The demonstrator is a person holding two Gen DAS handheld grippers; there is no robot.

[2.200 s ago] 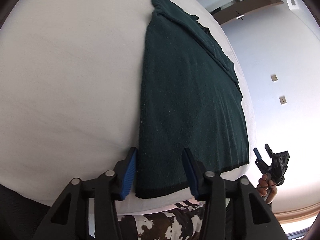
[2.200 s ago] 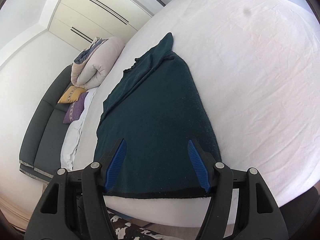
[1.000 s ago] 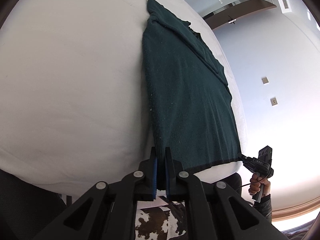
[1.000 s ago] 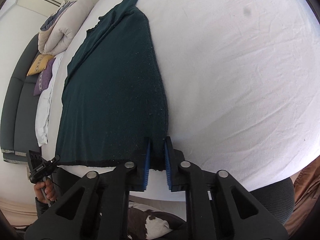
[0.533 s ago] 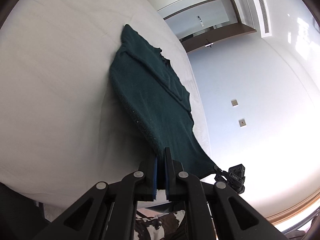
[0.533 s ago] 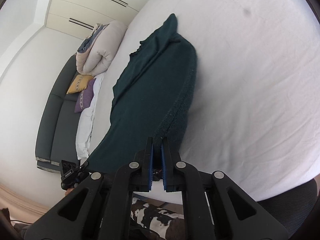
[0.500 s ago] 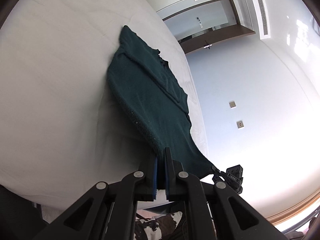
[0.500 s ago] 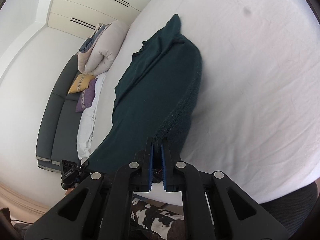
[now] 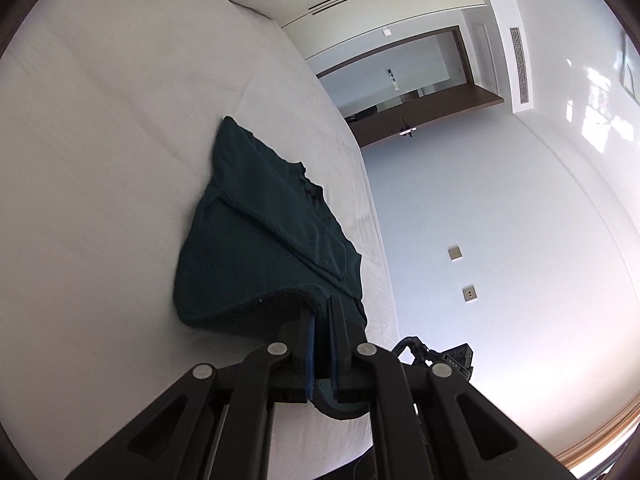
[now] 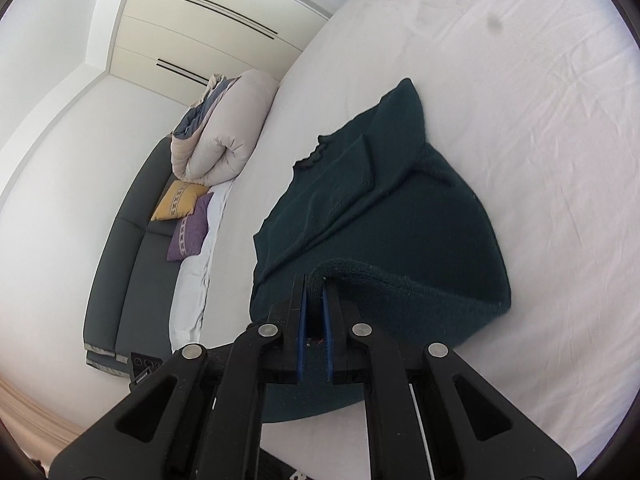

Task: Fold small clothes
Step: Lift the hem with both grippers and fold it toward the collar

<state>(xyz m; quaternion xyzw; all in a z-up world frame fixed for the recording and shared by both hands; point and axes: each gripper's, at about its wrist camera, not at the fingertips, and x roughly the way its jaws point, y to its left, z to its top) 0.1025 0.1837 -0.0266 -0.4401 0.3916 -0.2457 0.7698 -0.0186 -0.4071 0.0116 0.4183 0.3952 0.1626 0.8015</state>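
Left wrist view showed the left claw [image 9: 322,316] clamped tight on the hem corner of a dark green knitted sweater [image 9: 256,256], with the right claw [image 9: 416,350] just visible low at the right edge of the cloth. In the right wrist view the right claw [image 10: 314,292] was likewise closed on the other hem corner, its blue pads [image 10: 303,312] pinching a thick roll of knit.

The step in hand looked like the bottom-to-top fold: both hem corners were lifted off the bed [image 9: 100,160] and the lower part of the sweater arched up in a soft curl, while the upper part lay flat on the white sheet. I judged the fold to be roughly midway. The next move would call for carrying both corners forward together, level with each other, to lay the hem near the collar [image 10: 312,156], then letting go only once the cloth rested flat.

The sweater was deep teal, of a fuzzy, fairly heavy knit, with a sleeve folded across its front and a small frilled neckline. It lay near the bed's edge, well apart from the rolled duvet [image 10: 220,128] and the cushions on the grey sofa [image 10: 128,240].
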